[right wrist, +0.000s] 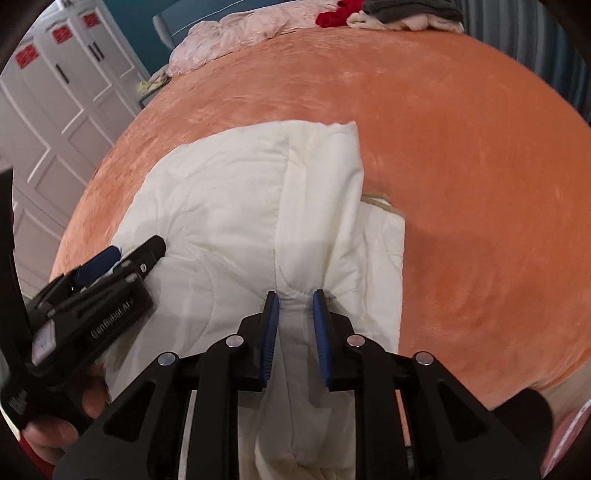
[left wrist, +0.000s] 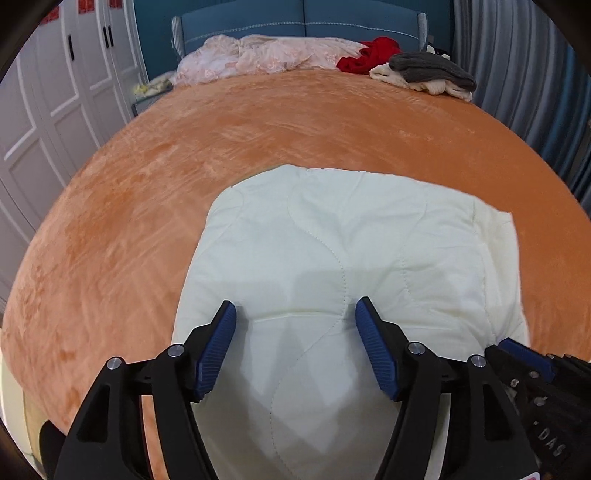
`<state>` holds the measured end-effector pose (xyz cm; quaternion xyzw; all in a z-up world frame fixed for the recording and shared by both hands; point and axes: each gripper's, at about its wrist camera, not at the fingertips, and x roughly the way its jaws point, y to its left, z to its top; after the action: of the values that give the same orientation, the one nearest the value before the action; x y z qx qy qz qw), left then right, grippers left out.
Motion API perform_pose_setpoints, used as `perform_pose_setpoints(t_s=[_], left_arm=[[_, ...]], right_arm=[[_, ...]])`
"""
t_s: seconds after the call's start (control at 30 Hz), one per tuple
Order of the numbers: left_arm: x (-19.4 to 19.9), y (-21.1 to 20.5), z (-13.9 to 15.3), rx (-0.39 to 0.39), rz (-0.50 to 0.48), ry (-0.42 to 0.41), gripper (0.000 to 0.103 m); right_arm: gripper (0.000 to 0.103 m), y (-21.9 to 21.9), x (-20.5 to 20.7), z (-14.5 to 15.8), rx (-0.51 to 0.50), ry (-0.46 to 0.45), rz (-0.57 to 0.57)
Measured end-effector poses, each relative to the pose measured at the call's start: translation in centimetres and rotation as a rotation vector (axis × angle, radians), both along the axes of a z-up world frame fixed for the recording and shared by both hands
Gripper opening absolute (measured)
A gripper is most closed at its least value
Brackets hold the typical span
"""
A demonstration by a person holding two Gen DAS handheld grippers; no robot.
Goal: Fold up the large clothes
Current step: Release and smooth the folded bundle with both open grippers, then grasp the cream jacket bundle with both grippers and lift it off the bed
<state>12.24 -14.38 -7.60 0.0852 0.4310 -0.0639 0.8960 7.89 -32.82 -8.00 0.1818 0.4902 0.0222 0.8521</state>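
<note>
A white quilted cloth (left wrist: 332, 240) lies folded on the orange bed cover (left wrist: 184, 166). In the left wrist view my left gripper (left wrist: 295, 306) hangs over the cloth's near part with its blue pads wide apart and nothing gripped. The right gripper (left wrist: 517, 349) shows at the lower right edge there. In the right wrist view my right gripper (right wrist: 296, 295) pinches a raised ridge of the white quilted cloth (right wrist: 229, 192), and the fabric bunches between its narrow-set pads. The left gripper (right wrist: 136, 251) sits at the left over the cloth, held by a hand (right wrist: 55, 432).
At the head of the bed lie a pink lace cloth (left wrist: 266, 55), a red garment (left wrist: 369, 55) and a grey and cream knit pile (left wrist: 428, 74). Behind them is a blue headboard (left wrist: 303, 26). White wardrobe doors (left wrist: 48, 92) stand left, a grey curtain (left wrist: 517, 74) right.
</note>
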Motion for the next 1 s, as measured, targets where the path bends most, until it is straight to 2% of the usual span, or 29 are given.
perform_pose_setpoints(t_s=[0.1, 0.17, 0.2, 0.23, 0.27, 0.3, 0.33, 0.43, 0.57, 0.7, 0.77, 0.87, 0.97, 1.0], left_arm=[[0.1, 0.1, -0.7, 0.008, 0.016, -0.031, 0.074], [0.4, 0.8, -0.6, -0.027, 0.031, -0.03, 0.078], [0.4, 1.3, -0.1, -0.052, 0.031, -0.021, 0.079], [0.3, 1.7, 0.3, -0.069, 0.032, -0.013, 0.082], [0.1, 2.3, 0.7, -0.083, 0.037, -0.004, 0.084], [-0.1, 2.9, 1.2, -0.097, 0.044, 0.004, 0.084], [-0.4, 4.0, 1.8, -0.127, 0.052, 0.022, 0.084], [-1.0, 7.2, 2.3, -0.243, 0.06, 0.097, 0.084], [-1.0, 12.0, 0.4, -0.45, 0.142, 0.255, 0.084], [-1.0, 14.4, -2.4, -0.67, 0.174, 0.384, 0.085], [-0.8, 14.6, -3.6, -0.736, 0.173, 0.417, 0.086], [-0.6, 14.5, -4.8, -0.813, 0.171, 0.455, 0.089], [-0.7, 13.5, -4.3, -0.796, 0.158, 0.452, 0.089], [-0.8, 12.9, -3.7, -0.769, 0.141, 0.436, 0.089]], right_arm=[[0.018, -0.4, 0.4, -0.2, 0.026, -0.015, 0.009], [0.019, -0.7, 0.0, 0.2, 0.055, -0.034, 0.011], [0.025, -1.0, -0.4, 0.6, 0.076, -0.043, 0.002], [0.042, -1.6, -1.0, 1.2, 0.1, -0.052, -0.02], [0.053, -2.4, -1.6, 1.7, 0.116, -0.068, -0.049], [0.074, -3.1, -2.3, 2.2, 0.114, -0.084, -0.084], [0.079, -3.8, -3.0, 2.5, 0.114, -0.097, -0.11], [0.085, -5.5, -3.7, 1.4, 0.211, -0.062, -0.104], [0.088, -6.0, -3.3, -2.1, 0.354, 0.046, -0.093], [0.091, -5.7, -2.4, -5.2, 0.554, 0.091, -0.098], [0.091, -5.4, -1.9, -6.2, 0.608, 0.095, -0.1], [0.091, -4.9, -1.2, -6.5, 0.634, 0.083, -0.094], [0.073, -4.5, -0.5, -5.9, 0.609, 0.065, -0.073], [0.058, -4.5, -0.6, -5.3, 0.592, 0.049, -0.063]])
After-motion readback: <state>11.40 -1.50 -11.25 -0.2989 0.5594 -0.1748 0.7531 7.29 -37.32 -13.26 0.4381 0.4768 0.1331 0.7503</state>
